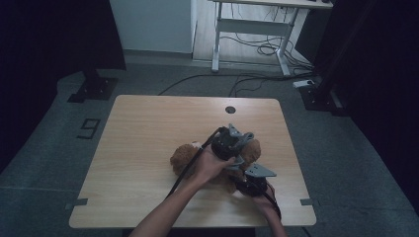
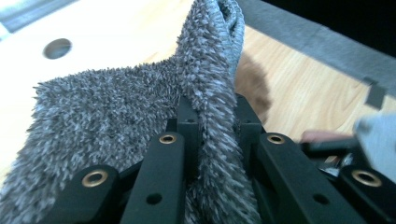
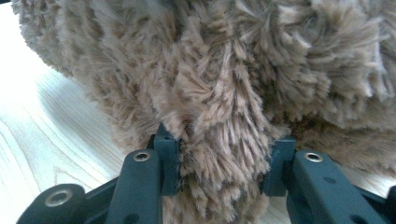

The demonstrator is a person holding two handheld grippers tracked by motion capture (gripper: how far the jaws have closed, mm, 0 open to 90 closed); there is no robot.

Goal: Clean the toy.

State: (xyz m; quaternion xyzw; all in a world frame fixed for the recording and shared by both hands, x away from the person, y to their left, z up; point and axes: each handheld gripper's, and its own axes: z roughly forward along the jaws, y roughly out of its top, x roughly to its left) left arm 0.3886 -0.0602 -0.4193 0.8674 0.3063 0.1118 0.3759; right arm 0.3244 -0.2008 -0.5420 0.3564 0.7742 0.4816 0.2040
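High view: wooden table point(image 1: 148, 148), light laminate, rounded corners, round cable hole point(image 1: 230, 109) in the upper middle of the top. Brown plush toy point(image 1: 185, 157) lies right of centre, fuzzy and lumpy. Left gripper point(image 1: 236, 140) sits on top of the toy, centre-right of frame, hand point(image 1: 210, 164) wrapped around its body, black cable trailing down-left. Right gripper point(image 1: 247, 183) sits just below it, lower right, grey three-cornered plate on top, touching the toy's lower edge. Jaws too small to read from here.

Left gripper view: jaws clamped tight on a fold of grey fabric point(image 2: 116, 112), short, shaggy, towel-like pile. The pinched strip runs straight up the centre of frame between the two black jaws; the rest of the cloth spreads to the left and lower left. A patch of brown plush shows behind it, right of centre. Cable hole at upper left, wood grain at right, grey floor beyond the table edge in the upper right.

Right gripper view: jaws clamped on a tuft of the brown plush toy point(image 3: 219, 93), long, soft tan fibres bulging between the two black pads at lower centre. The toy takes up the upper and right frame, resting on the table; pale wood at left and lower left.
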